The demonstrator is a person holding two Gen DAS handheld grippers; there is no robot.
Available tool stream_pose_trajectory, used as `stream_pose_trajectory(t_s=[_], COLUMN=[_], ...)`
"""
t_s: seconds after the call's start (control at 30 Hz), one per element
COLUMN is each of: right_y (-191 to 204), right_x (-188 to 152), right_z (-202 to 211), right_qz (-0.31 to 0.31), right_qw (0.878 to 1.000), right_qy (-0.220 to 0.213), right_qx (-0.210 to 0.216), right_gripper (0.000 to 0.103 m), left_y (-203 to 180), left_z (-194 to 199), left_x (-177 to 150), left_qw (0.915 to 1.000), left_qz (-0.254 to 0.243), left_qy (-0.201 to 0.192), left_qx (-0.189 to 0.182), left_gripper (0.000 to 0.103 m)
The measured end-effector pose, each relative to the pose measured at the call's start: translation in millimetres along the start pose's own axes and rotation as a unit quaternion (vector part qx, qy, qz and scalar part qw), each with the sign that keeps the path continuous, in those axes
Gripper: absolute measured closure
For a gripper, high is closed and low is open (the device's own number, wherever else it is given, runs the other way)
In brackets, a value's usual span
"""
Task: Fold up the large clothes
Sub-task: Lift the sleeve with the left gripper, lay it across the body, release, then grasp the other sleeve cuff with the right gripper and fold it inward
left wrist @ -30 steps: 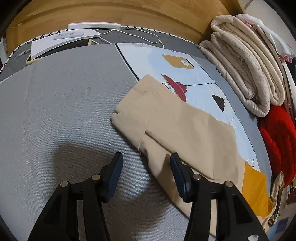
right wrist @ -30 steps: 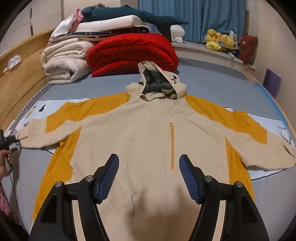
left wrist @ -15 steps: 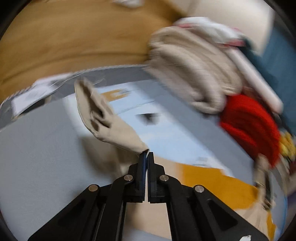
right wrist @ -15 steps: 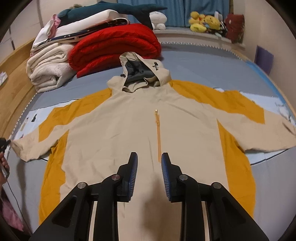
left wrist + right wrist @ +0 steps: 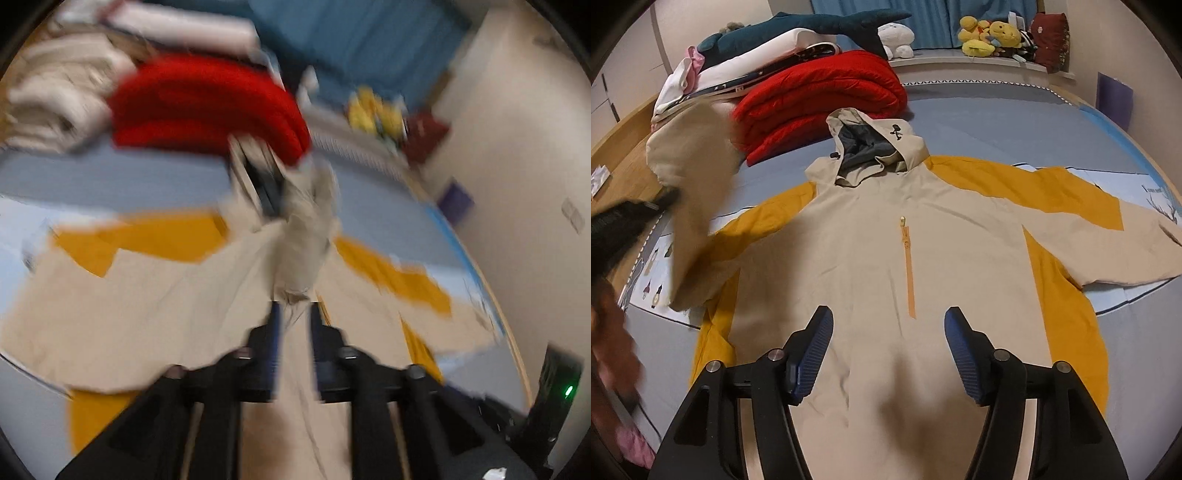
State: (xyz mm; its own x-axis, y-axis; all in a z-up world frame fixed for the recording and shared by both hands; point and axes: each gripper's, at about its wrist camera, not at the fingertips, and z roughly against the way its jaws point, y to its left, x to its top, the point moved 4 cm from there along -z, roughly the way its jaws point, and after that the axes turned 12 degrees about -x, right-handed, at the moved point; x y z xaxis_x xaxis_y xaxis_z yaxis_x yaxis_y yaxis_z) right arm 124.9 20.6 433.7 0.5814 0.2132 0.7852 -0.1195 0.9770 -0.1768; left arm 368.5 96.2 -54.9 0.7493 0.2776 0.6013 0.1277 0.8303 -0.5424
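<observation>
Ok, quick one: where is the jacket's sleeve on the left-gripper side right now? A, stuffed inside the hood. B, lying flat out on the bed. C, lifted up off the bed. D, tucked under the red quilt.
C: in the right wrist view that sleeve hangs raised above the bed at the left gripper, with its cuff up in front of the red quilt, while the other sleeve lies flat.

Beige-and-mustard hooded jacket [image 5: 886, 236], spread face-up on the bed.

Lies flat with hood [image 5: 871, 147] toward the far bedding, grey lining showing, orange half-zip [image 5: 908, 273] down the chest. One sleeve [image 5: 1137, 251] stretched flat out to the side; the other sleeve [image 5: 694, 192] lifted off the bed, its beige cuff end hanging in the air, blurred.
</observation>
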Motion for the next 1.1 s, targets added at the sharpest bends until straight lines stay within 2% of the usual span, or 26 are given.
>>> stream_pose_trajectory(t_s=[0.03, 0.1, 0.13, 0.17, 0.23, 0.33, 0.4, 0.43, 0.5, 0.53, 0.57, 0.63, 0.7, 0.73, 0.87, 0.93, 1.03, 1.1], right_y=[-5.5, -12.7, -15.8, -13.3, -14.1, -17.5, -20.4, -21.1, -26.4, -26.5, -27.2, -29.3, -34.2, -31.7, -33.2, -33.5, -29.9, -23.4], right_x=[-13.6, -42.9, -57.6, -95.6, -141.6, -220.9, -247.8, -278.7, -305.1, -312.3, -320.9, -334.9, -345.4, -346.0, -342.0, -338.9, -330.8, -329.8], right_z=[-5.3, -6.4, -7.0, 2.3, -1.3, -23.2, -55.0, -68.1, -109.3, -129.2, -153.9, -202.1, -281.6, -293.1, -413.5, -455.3, -509.7, -532.4], right_qz=[-0.002, -0.01, -0.015, -0.02, -0.035, -0.065, -0.089, -0.095, -0.1, -0.1, -0.097, -0.094, -0.101, -0.106, -0.121, -0.135, -0.154, -0.158], right_qw=[1.0, 1.0, 1.0, 1.0, 0.999, 0.997, 0.995, 0.994, 0.993, 0.993, 0.993, 0.992, 0.99, 0.988, 0.982, 0.978, 0.974, 0.971], right_qy=[0.003, 0.006, 0.006, 0.009, 0.015, 0.027, 0.033, 0.036, 0.042, 0.044, 0.045, 0.054, 0.07, 0.077, 0.111, 0.128, 0.137, 0.145], right_qx=[0.0, 0.002, 0.003, 0.004, 0.012, 0.017, 0.036, 0.039, 0.05, 0.054, 0.057, 0.066, 0.074, 0.083, 0.091, 0.096, 0.099, 0.104], right_gripper=[0.04, 0.04, 0.047, 0.064, 0.077, 0.077, 0.076, 0.073, 0.058, 0.047, 0.042, 0.041, 0.041, 0.041, 0.041, 0.041, 0.041, 0.042], left_y=[-2.8, -4.2, -1.0, 5.2, 21.5, 29.5, 31.6, 32.1, 40.2, 44.4, 43.8, 41.1, 41.4, 42.5, 48.8, 51.1, 50.5, 48.6], left_z=[-3.3, 8.6, 21.5, 36.6, 68.0, 93.8, 99.9, 98.5, 84.5, 80.0, 74.1, 66.0, 61.9, 59.7, 50.9, 45.8, 39.4, 37.7], left_x=[-3.9, -7.5, -5.5, -4.0, -1.1, -13.4, -30.1, -36.5, -43.5, -44.5, -39.9, -34.4, -26.6, -24.8, -23.4, -25.5, -29.1, -28.8], left_qw=[0.9999, 1.0, 0.9998, 0.999, 0.9936, 0.9849, 0.981, 0.9793, 0.975, 0.976, 0.9788, 0.9784, 0.9754, 0.9755, 0.9783, 0.9771, 0.9797, 0.9795], left_qz=[0.004, 0.0, 0.0, 0.006, 0.039, 0.075, 0.051, 0.033, 0.014, 0.013, 0.01, -0.005, -0.024, -0.025, -0.018, -0.021, -0.014, -0.02], left_qy=[0.013, 0.008, -0.002, -0.011, -0.029, -0.035, -0.027, -0.024, 0.011, 0.02, 0.019, 0.01, 0.004, 0.005, 0.013, 0.02, 0.029, 0.031], left_qx=[-0.004, 0.003, 0.02, 0.043, 0.102, 0.152, 0.185, 0.198, 0.221, 0.216, 0.204, 0.206, 0.219, 0.218, 0.206, 0.211, 0.198, 0.198], left_gripper=[0.08, 0.08, 0.08, 0.08, 0.079, 0.076, 0.068, 0.066, 0.066, 0.066, 0.066, 0.065, 0.065, 0.065, 0.065, 0.065, 0.065, 0.065])
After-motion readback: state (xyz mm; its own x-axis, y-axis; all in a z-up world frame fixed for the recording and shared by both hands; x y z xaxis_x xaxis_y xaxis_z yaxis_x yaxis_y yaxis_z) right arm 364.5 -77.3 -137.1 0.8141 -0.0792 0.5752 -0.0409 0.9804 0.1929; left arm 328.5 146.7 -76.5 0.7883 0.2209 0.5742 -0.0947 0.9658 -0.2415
